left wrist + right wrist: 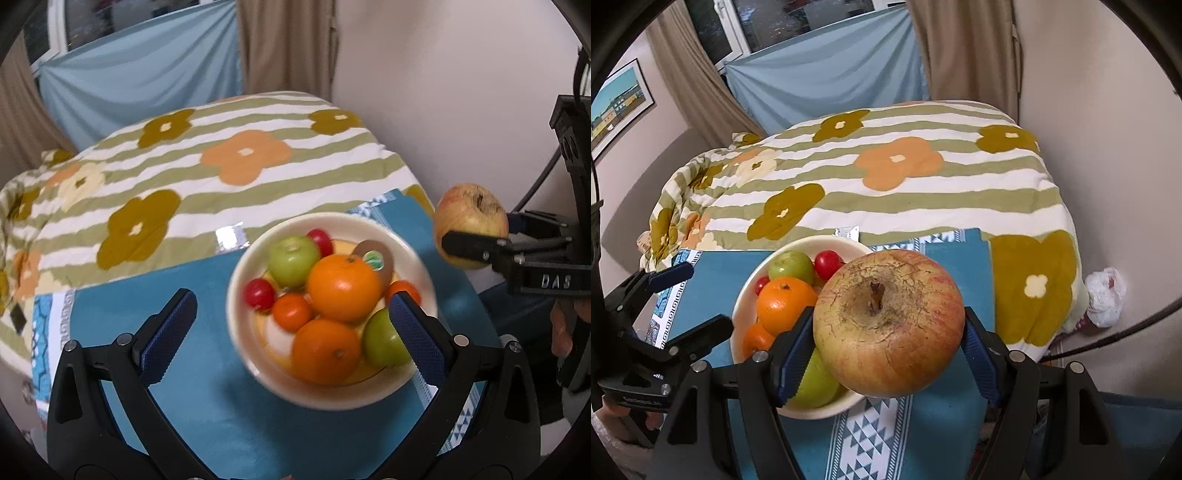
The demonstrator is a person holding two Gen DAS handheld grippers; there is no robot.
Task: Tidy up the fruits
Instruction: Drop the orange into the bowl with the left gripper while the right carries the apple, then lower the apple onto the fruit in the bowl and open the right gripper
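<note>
Holding the apple (888,321) between my right gripper's (886,354) pads, I keep it raised just right of the bowl (242,291) — stem upward. My left gripper (291,317) hangs spread wide and empty over the bowl's near side — oranges (343,288), green fruit, small red ones inside, on the blue cloth (177,387).

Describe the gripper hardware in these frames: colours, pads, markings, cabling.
Both are matte black plastic two-finger units. The left gripper has angled, open-framed fingers with silver pivot screws and blue textured pads. The right gripper matches it, with the same blue pads; in the left wrist view its side reads "DAS" in pale letters, with black cables behind.
</note>
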